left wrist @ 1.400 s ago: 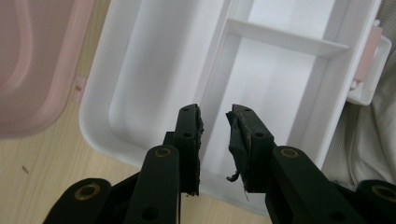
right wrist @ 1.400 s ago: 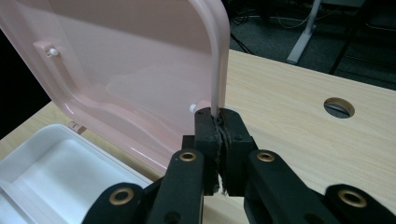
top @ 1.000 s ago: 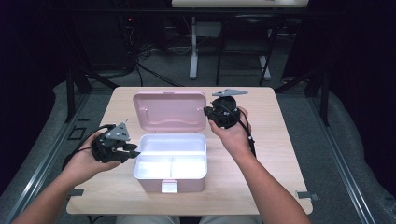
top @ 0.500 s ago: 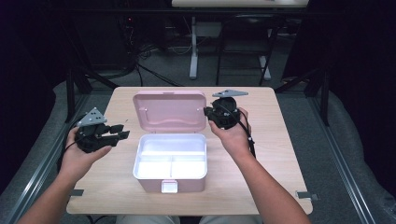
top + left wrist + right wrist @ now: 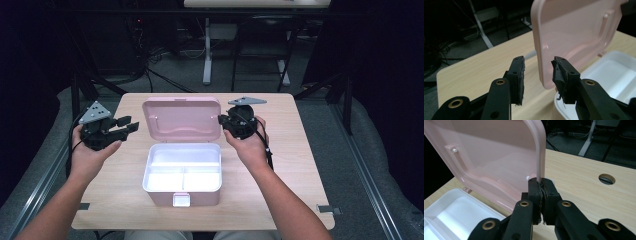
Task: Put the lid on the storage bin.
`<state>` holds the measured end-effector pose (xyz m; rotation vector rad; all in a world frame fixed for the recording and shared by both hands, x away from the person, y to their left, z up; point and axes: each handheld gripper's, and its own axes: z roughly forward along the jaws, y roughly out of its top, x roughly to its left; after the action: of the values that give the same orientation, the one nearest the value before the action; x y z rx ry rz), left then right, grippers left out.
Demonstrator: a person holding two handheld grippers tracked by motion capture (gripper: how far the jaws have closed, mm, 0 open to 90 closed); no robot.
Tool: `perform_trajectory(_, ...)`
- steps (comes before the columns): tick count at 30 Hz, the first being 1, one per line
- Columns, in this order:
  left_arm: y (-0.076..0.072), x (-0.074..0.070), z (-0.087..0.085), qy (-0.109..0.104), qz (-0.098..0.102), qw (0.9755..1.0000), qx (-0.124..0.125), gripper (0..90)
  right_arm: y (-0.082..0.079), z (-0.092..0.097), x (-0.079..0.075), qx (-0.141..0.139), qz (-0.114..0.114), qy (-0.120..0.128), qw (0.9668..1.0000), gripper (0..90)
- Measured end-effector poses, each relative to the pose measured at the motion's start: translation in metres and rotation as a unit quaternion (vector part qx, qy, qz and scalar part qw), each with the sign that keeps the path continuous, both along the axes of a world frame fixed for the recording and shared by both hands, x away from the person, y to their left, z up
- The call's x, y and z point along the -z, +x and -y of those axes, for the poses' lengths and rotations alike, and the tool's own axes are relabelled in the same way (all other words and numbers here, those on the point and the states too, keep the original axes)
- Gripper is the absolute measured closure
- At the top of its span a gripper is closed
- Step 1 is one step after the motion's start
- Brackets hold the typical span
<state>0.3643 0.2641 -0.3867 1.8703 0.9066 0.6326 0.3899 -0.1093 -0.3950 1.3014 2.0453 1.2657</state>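
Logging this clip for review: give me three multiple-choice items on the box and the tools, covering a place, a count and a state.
1. Where is the right tool?
A at the lid's edge
B inside the tray
C off the table

2. How many compartments show in the white tray?
A one
B three
C six

3. The left tool is:
A open, nothing between its pads
B shut on the lid
C shut on the tray

Answers:
1 A, its pads pinch the pink lid rim.
2 B, dividers split it three ways.
3 A, a gap shows.
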Motion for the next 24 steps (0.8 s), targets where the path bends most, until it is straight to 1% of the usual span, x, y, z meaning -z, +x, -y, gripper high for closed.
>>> perform_trajectory(2,0.001,-0.003,0.003,-0.009,0.008,0.9999,-0.006,60.6,0.000,0.000,0.000,0.000,0.000,0.002,1.0000,87.2)
perform_trajectory(4,0.003,-0.004,0.006,-0.016,0.010,0.9998,-0.007,60.6,0.000,0.000,0.000,0.001,0.001,0.001,1.0000,87.2)
perform_trajectory(5,0.004,-0.005,0.008,-0.017,0.014,0.9997,-0.008,60.6,-0.001,0.000,0.000,0.001,0.002,0.001,1.0000,87.2)
perform_trajectory(7,0.006,-0.006,0.011,-0.016,0.014,0.9997,-0.008,60.3,-0.001,0.000,0.001,0.001,0.002,0.001,1.0000,87.2)
perform_trajectory(9,0.008,-0.007,0.015,-0.022,0.020,0.9995,-0.008,59.8,-0.001,0.000,0.001,0.000,0.004,0.002,1.0000,87.1)
perform_trajectory(10,0.008,-0.008,0.016,-0.021,0.019,0.9996,-0.007,59.4,-0.001,0.000,0.001,0.000,0.005,0.002,1.0000,87.1)
perform_trajectory(12,0.010,-0.009,0.020,-0.029,0.028,0.9991,-0.011,59.3,-0.001,0.000,0.002,0.001,0.007,0.003,1.0000,87.1)
perform_trajectory(15,0.014,-0.008,0.022,-0.035,0.028,0.9988,-0.021,59.8,-0.002,0.000,0.002,0.001,0.008,0.004,1.0000,87.1)
perform_trajectory(18,0.019,-0.007,0.023,-0.041,0.026,0.9986,-0.022,63.0,-0.002,0.000,0.003,0.002,0.009,0.006,0.9999,87.1)
perform_trajectory(21,0.022,-0.008,0.025,-0.045,0.031,0.9982,-0.023,67.8,-0.002,0.001,0.003,-0.001,0.011,0.004,0.9999,87.0)
perform_trajectory(24,0.026,-0.007,0.027,-0.048,0.027,0.9982,-0.022,70.9,-0.003,0.001,0.003,-0.002,0.014,0.003,0.9999,87.0)
